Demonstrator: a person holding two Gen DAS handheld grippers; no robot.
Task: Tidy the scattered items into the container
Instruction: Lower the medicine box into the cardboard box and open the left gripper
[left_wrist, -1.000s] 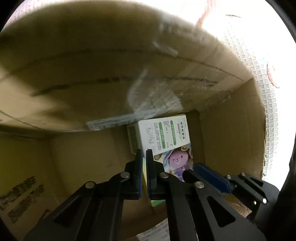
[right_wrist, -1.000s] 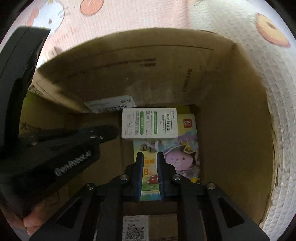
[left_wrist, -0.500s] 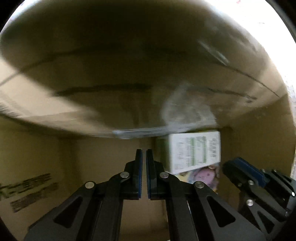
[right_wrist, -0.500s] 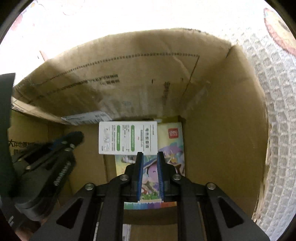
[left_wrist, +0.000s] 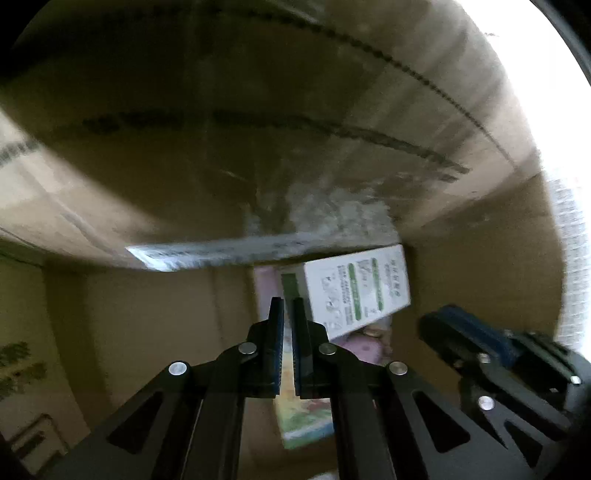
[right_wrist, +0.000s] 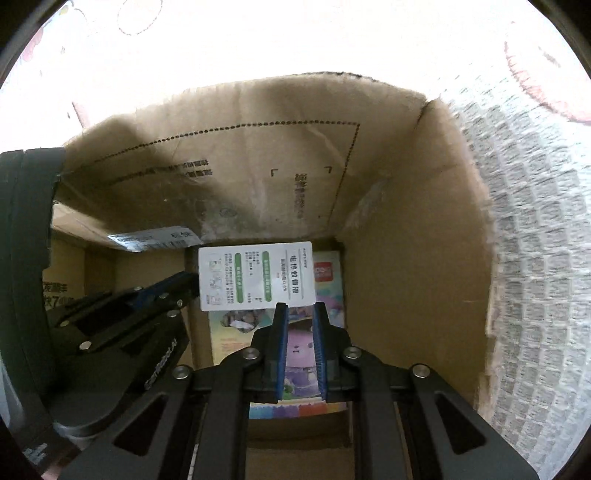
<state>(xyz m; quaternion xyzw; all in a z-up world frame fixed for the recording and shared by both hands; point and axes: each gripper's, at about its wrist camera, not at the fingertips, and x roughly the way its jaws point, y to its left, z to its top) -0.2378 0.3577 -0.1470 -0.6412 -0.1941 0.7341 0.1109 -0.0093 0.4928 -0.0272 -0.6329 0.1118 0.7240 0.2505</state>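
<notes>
A brown cardboard box (right_wrist: 406, 240) is the container; both grippers reach into it. On its floor lies a colourful cartoon booklet (right_wrist: 332, 280) with a white box with green labels (right_wrist: 255, 280) on top of it. The white box (left_wrist: 365, 291) and booklet (left_wrist: 306, 421) also show in the left wrist view. My left gripper (left_wrist: 288, 306) is shut and empty, above the box floor left of the items. My right gripper (right_wrist: 299, 310) has a narrow gap between its jaws and holds nothing, above the booklet.
The box's far flap (right_wrist: 229, 177) leans inward over the floor, with a white shipping label (right_wrist: 155, 236) at its edge. A white textured cloth with cartoon prints (right_wrist: 535, 258) lies outside the box on the right. The left gripper (right_wrist: 122, 314) fills the box's left side.
Both grippers have pulled back and up from the box floor. The left view has swung so the white box sits nearer its centre. The items have not moved.
</notes>
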